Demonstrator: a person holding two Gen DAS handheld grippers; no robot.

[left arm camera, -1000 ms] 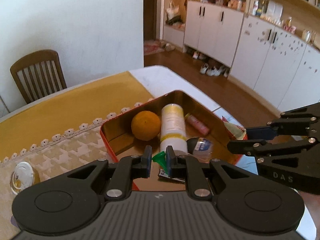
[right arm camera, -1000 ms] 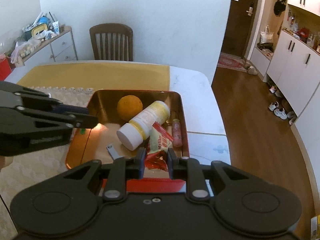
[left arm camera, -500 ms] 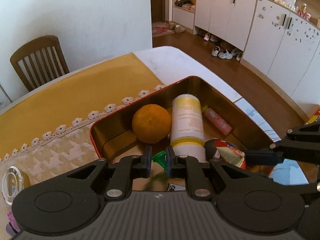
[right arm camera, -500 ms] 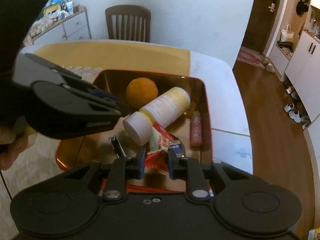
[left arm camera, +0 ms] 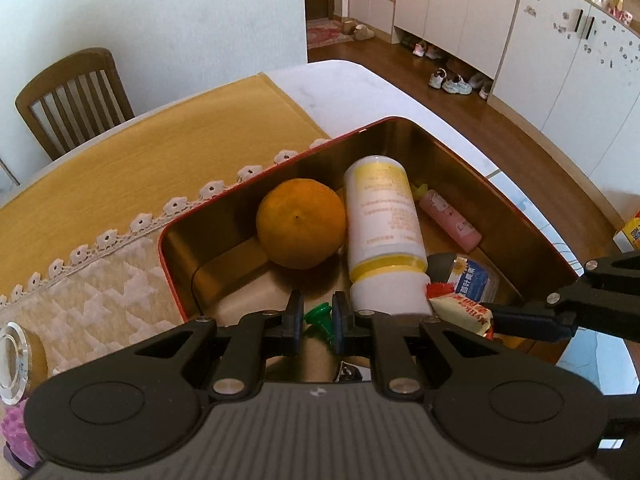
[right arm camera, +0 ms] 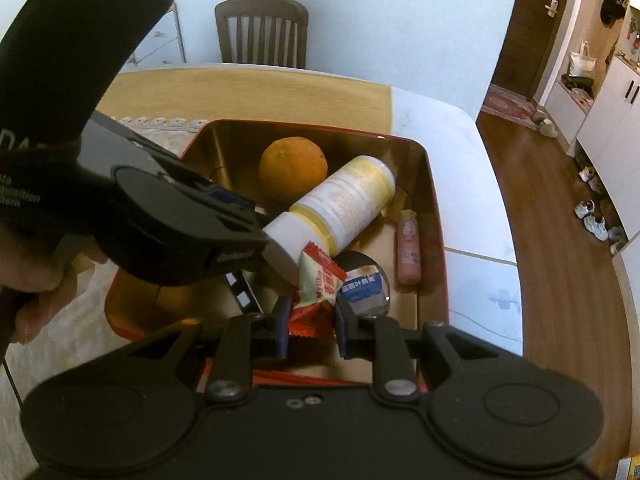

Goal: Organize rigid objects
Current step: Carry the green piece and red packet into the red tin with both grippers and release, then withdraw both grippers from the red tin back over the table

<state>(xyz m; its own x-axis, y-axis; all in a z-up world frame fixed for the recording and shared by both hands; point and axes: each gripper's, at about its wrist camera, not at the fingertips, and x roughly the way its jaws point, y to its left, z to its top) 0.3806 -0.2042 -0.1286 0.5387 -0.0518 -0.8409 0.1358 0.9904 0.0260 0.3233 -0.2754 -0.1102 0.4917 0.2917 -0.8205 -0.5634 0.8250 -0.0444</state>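
Note:
A red tin with a gold inside [left arm camera: 400, 126] [right arm camera: 434, 200] holds an orange [left arm camera: 301, 223] [right arm camera: 293, 168], a lying white and yellow bottle [left arm camera: 384, 228] [right arm camera: 340, 208], a pink tube [left arm camera: 450, 222] [right arm camera: 409, 250] and a round blue-labelled pack [left arm camera: 472, 276] [right arm camera: 366, 284]. My left gripper [left arm camera: 316, 320] hangs low over the tin's near end, shut on a small green plastic piece [left arm camera: 320, 318]. My right gripper [right arm camera: 310, 320] is shut on a red and white snack packet [right arm camera: 316, 292] [left arm camera: 460, 308] just above the round pack.
The tin rests on a table with a yellow cloth [left arm camera: 160, 152] and a lace-edged white mat [left arm camera: 100, 288]. A glass jar [left arm camera: 14, 354] lies at the left. A wooden chair [right arm camera: 262, 32] stands behind. A black clip-like object [right arm camera: 242, 292] lies in the tin.
Both grippers have sunk toward the tin and tipped further down, so its contents look larger. The left gripper body now fills the left of the right wrist view. Both grips are unchanged.

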